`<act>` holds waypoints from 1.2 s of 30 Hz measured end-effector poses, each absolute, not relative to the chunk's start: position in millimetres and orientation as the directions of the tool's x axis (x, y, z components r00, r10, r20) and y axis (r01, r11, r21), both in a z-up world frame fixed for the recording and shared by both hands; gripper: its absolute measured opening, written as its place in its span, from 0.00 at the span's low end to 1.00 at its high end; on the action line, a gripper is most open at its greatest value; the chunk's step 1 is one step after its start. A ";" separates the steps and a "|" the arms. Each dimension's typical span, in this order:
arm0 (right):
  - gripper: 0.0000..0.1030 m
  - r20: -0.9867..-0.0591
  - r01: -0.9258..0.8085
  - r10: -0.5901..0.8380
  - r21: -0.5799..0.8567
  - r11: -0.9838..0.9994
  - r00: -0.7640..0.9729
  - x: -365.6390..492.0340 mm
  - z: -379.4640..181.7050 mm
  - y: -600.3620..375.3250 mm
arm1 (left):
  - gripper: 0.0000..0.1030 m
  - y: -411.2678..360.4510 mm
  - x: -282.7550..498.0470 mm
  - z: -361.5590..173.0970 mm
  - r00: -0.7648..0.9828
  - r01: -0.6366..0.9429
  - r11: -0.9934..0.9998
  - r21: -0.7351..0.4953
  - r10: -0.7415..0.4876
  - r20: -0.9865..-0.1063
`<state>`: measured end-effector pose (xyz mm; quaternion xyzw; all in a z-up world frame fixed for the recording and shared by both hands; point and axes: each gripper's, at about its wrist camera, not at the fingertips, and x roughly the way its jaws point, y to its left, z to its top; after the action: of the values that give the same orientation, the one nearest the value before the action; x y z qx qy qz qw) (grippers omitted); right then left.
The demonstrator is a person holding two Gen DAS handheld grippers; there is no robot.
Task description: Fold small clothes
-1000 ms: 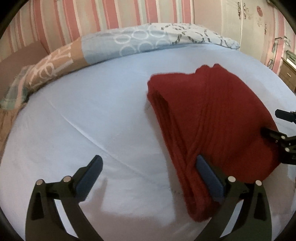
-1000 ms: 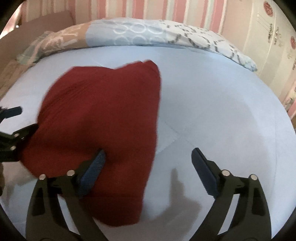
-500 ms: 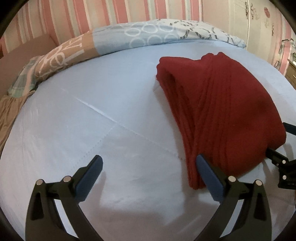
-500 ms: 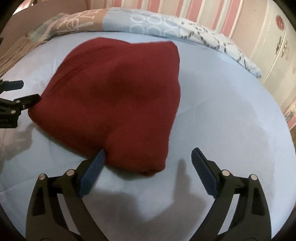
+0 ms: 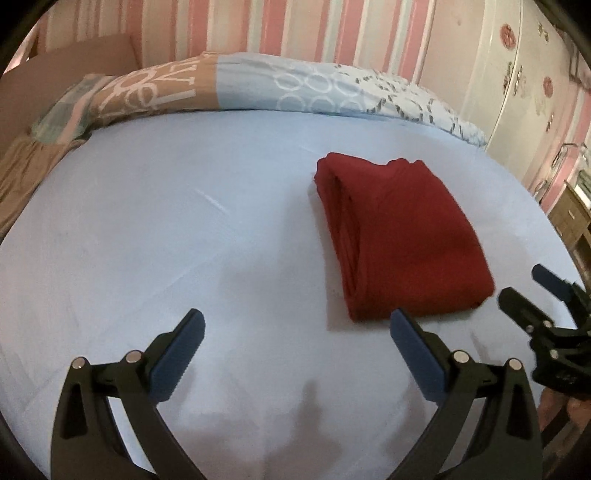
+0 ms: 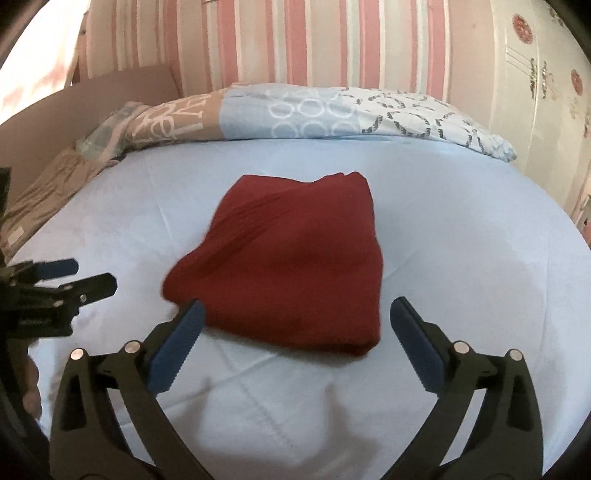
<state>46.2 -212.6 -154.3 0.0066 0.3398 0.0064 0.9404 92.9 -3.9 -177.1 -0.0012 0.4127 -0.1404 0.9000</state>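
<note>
Covering nearly the whole frame in both views: a bed with a pale blue sheet (image 5: 147, 229), creased in faint lines. Behind it, along the top of the frame, a wall of pink and white stripes (image 5: 332, 33). At the upper right, a white wardrobe (image 6: 535, 92) with small red decorations. Lying across the far edge of the bed, a patterned duvet (image 5: 258, 85), tan with white lettering at upper left, light blue with rings toward the right. Resting flat on the sheet, right of centre in the left wrist view and dead centre in the right wrist view: a folded dark red garment (image 5: 402, 236), roughly rectangular, layered edges showing along its left side. Spread wide at the bottom of the left wrist view, the left claw (image 5: 295, 339), nothing between its blue pads, its right pad just below the garment's near left corner, clear of it. Likewise at the bottom of the right wrist view, the right claw (image 6: 295, 332), jaws opening wide, nothing gripped, the garment's near edge lying just beyond the tips. Showing at the lower right edge of the left wrist view, the right claw again, just past the garment's near right corner.
</note>
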 end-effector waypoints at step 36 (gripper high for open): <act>0.97 -0.554 0.057 -0.024 0.042 0.998 0.832 -69.3 -108.3 -175.4 | 0.98 9.8 -48.8 -101.2 0.785 0.205 0.979 -0.009 -0.170 -0.596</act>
<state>-69.3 -175.4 -108.3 0.0282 0.2891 -0.0213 0.9566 -48.8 9.8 -101.2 0.0283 0.3126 -0.0992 0.9442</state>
